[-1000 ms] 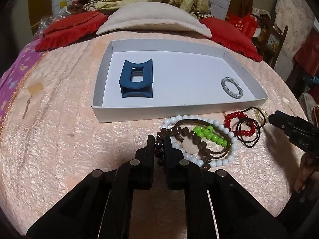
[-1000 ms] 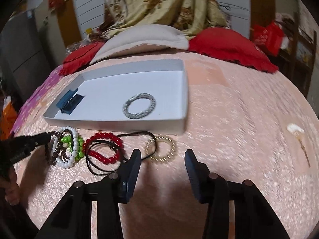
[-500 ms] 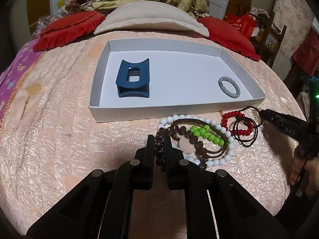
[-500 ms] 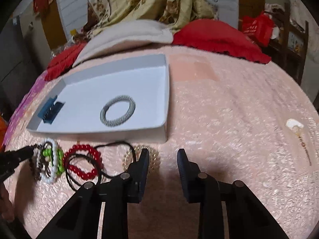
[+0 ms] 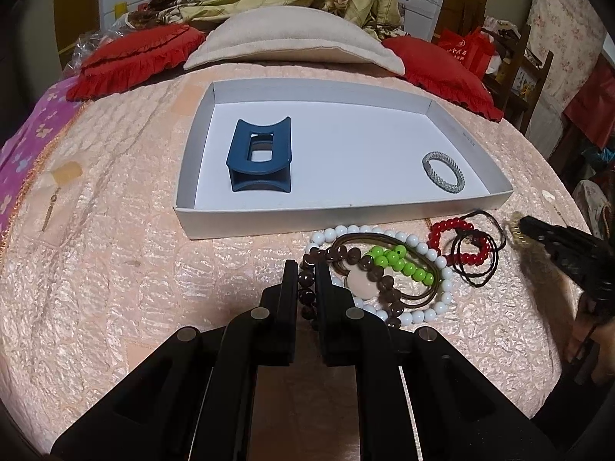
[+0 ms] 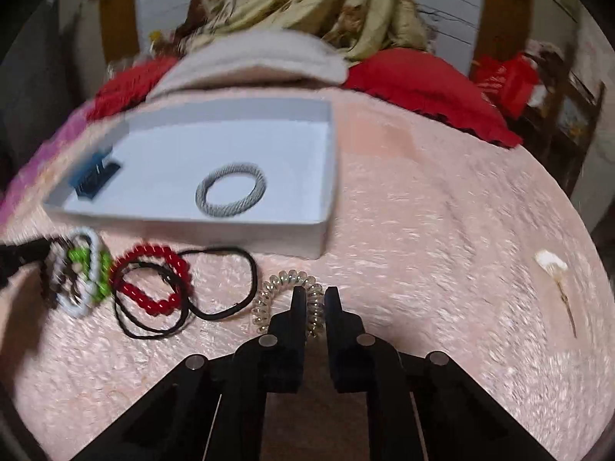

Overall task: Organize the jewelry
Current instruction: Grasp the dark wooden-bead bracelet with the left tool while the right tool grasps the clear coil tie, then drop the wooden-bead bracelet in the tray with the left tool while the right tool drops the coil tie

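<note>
My left gripper (image 5: 306,269) is shut on a brown bead bracelet (image 5: 369,265) that lies on the pink bedspread in a pile with a white bead bracelet (image 5: 419,246) and green beads (image 5: 399,263). My right gripper (image 6: 315,296) is shut on a clear spiral hair tie (image 6: 286,282); it also shows in the left wrist view (image 5: 517,230). A red bead bracelet (image 6: 153,280) and black cords (image 6: 230,284) lie between. The white tray (image 5: 338,217) holds a blue hair claw (image 5: 259,161) and a grey ring tie (image 5: 442,171).
Red cushions (image 5: 134,59) and a beige pillow (image 5: 292,38) lie behind the tray. A small pale earring (image 6: 553,269) lies on the bedspread to the right. Another small item (image 5: 57,184) lies at the left. The bed edge curves close around.
My right gripper has moved forward and closed its jaws onto the clear spiral tie. My left gripper has stayed shut on the brown bracelet, nearly still.
</note>
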{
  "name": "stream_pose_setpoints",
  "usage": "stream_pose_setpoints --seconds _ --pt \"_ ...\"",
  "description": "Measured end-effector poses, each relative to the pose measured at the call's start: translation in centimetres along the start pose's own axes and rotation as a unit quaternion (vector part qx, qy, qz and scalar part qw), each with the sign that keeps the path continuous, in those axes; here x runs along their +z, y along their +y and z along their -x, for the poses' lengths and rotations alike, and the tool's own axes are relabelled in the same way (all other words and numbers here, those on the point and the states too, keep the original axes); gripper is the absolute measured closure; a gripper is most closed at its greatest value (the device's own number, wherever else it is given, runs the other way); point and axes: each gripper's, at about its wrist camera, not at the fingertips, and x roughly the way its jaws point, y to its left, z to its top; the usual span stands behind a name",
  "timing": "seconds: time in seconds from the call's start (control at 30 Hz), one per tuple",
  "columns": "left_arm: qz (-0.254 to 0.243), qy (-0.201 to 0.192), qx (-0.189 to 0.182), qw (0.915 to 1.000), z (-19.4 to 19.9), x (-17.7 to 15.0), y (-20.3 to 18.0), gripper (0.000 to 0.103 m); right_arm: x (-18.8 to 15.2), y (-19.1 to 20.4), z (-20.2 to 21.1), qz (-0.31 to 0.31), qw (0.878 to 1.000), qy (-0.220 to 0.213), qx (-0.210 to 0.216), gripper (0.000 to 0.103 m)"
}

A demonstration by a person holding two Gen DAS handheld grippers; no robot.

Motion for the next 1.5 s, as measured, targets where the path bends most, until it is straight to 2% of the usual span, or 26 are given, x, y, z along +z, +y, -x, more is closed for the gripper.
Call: stream_pose_setpoints --seconds 0.17,0.3,0.4,0.53,0.6,1.03,1.5 --pt "0.004 -0.010 -0.002 0.9999 0.8 -0.3 0.2 0.096 -0.6 -1.0 3.7 -0.025 0.998 -0.052 0.028 0.094" --pt "0.015 -0.024 -0.002 0.9996 2.2 -1.3 0.4 0.096 -0.7 -0.5 5.8 -0.036 0.994 -0.082 0.068 0.094" --pt "0.018 -0.034 -0.006 0.9992 3.4 -2.4 0.2 0.096 -1.1 1.2 6.6 -0.036 0.991 -0.086 0.101 0.094" --pt "0.016 -0.058 -0.020 0.9980 5.2 -3.2 -0.5 0.096 -1.2 4.2 6.8 -0.006 0.989 -0.085 0.124 0.094" --pt "0.016 -0.057 -0.020 0.9980 5.4 -3.5 -0.7 0.096 -1.2 5.0 6.5 0.003 0.988 -0.082 0.131 0.094" --pt "0.018 -0.037 0.028 0.9987 5.1 -3.6 -0.9 0.096 -1.4 6.0 5.5 0.016 0.988 -0.070 0.135 0.094" --pt "0.018 -0.037 0.021 0.9989 4.8 -3.2 -1.0 0.096 -1.1 6.7 5.3 0.019 0.987 -0.071 0.141 0.094"
